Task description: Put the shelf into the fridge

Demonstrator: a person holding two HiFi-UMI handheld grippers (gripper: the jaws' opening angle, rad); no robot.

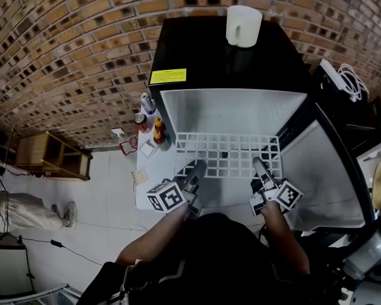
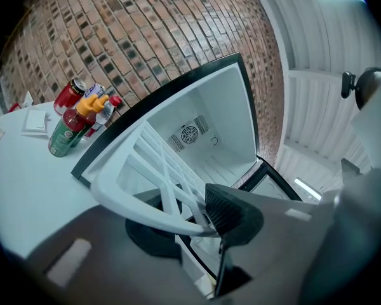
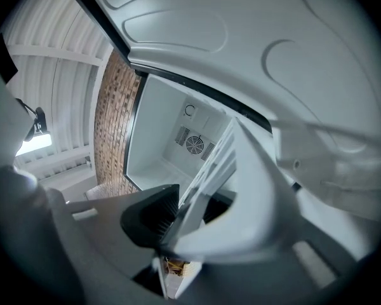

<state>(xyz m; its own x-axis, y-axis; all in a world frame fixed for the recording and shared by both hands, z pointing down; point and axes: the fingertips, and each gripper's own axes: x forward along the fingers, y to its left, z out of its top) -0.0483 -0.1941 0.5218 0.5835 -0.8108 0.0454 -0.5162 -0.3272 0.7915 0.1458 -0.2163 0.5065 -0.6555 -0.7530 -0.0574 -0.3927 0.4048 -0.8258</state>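
A person stands over a small black fridge [image 1: 228, 56] set against a brick wall [image 1: 70, 56], with a white grid shelf [image 1: 228, 152] held level at its open mouth. The left gripper [image 1: 195, 170] and the right gripper [image 1: 260, 167] are each clamped on the shelf's near rail, one toward each end, their pads pressed against the white plastic. The far edge of the shelf reaches into the white cavity, where a round fan vent [image 2: 189, 134] sits in the rear wall. The fridge door [image 1: 330, 170] stands swung open on the right.

A white mug [image 1: 243, 25] rests on the fridge's black top, and a yellow label [image 1: 168, 76] is stuck near its front left corner. Just beside the fridge on the left is a white table [image 2: 32, 183] carrying a red can [image 2: 68, 95], a green bottle with an orange cap [image 2: 66, 132] and a few small white packets. The floor [image 1: 108, 202] is pale tile, with a black cable [image 1: 57, 243] trailing across it. A low wooden rack [image 1: 51, 156] stands by the wall, and another person's leg and shoe [image 1: 25, 211] show at the far left edge.
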